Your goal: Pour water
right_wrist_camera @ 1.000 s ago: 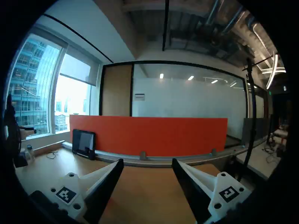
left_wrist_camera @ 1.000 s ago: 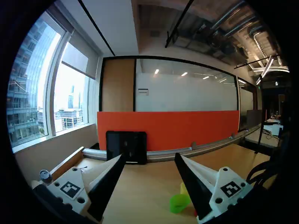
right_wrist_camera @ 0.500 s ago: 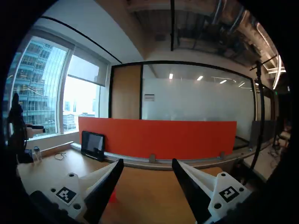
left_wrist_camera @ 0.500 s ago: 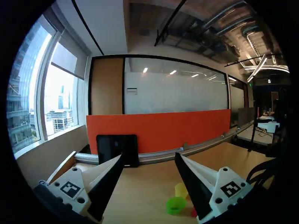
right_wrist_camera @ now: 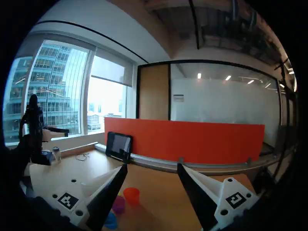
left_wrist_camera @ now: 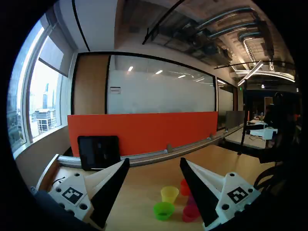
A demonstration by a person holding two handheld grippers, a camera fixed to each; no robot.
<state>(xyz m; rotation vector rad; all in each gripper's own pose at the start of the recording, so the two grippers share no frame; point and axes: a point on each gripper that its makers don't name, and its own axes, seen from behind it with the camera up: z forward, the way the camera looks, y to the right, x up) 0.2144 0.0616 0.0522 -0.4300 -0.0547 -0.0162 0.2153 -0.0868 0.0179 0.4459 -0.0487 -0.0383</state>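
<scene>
On the desk (left_wrist_camera: 148, 183), cups (left_wrist_camera: 169, 193) stand just under my left gripper (left_wrist_camera: 154, 159). Both it and my right gripper (right_wrist_camera: 151, 165) are spread apart, holding nothing. A small bottle (right_wrist_camera: 56, 154), presumably the water, stands well apart by the window. I judge nothing grasped or poured yet.

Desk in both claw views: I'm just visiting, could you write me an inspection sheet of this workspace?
Surface: wooden desk.
Job's things: yellow cup, green cup, pink cup and orange cup clustered together; small capped bottle near the window.
Clutter: tablet propped against the orange divider.
Claws: left claw and right claw open, holding nothing.
Cables: thin cord lying beside the bottle.
Surroundings: office, glass-walled room behind.
</scene>
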